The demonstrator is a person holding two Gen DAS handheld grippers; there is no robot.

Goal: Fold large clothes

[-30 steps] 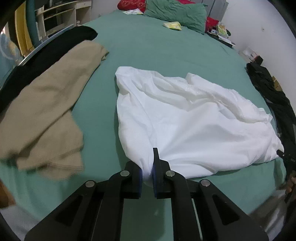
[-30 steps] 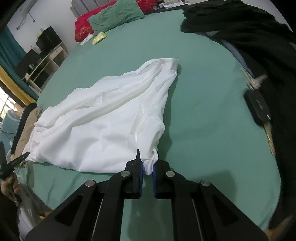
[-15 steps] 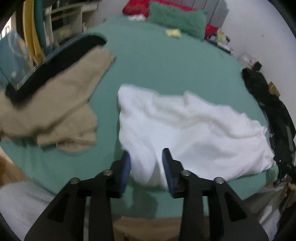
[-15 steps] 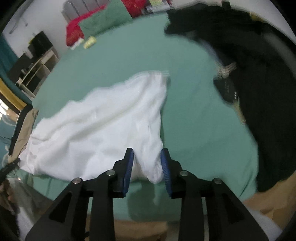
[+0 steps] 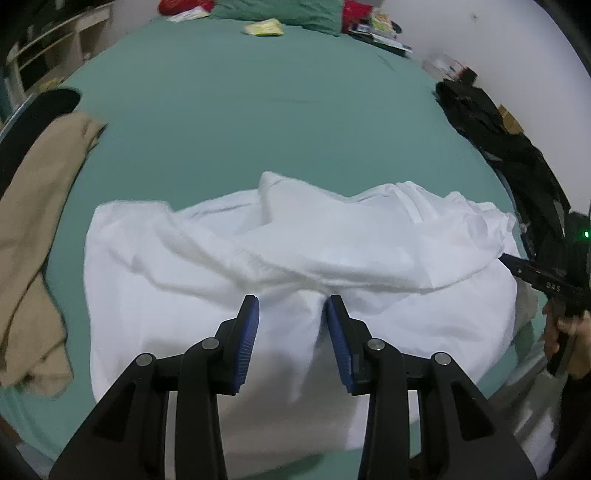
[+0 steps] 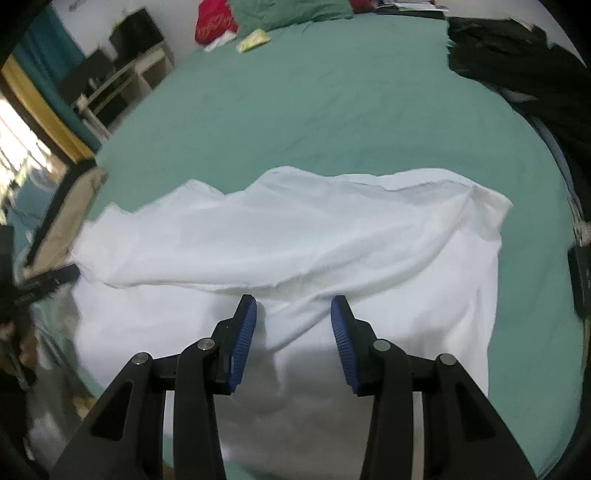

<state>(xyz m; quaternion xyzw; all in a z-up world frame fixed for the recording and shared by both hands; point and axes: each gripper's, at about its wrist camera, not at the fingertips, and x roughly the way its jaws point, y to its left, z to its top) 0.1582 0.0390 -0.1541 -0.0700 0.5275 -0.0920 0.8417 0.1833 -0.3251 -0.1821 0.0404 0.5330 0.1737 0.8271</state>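
White cloth on a green bed

The large garment [image 5: 295, 258] is plain white, without any pattern, and the bed sheet [image 5: 258, 110] under it is a plain sea-green. At the left edge lies a beige garment [image 5: 33, 221] and at the right a pile of black clothes [image 5: 498, 140]. The pillow [image 6: 288, 13] is green like the sheet, and beside it is a red cushion [image 6: 214, 20]. Both grippers are black, with blue ribbed pads [image 5: 248, 339]. A small packet [image 5: 264, 28] far on the bed is yellow.
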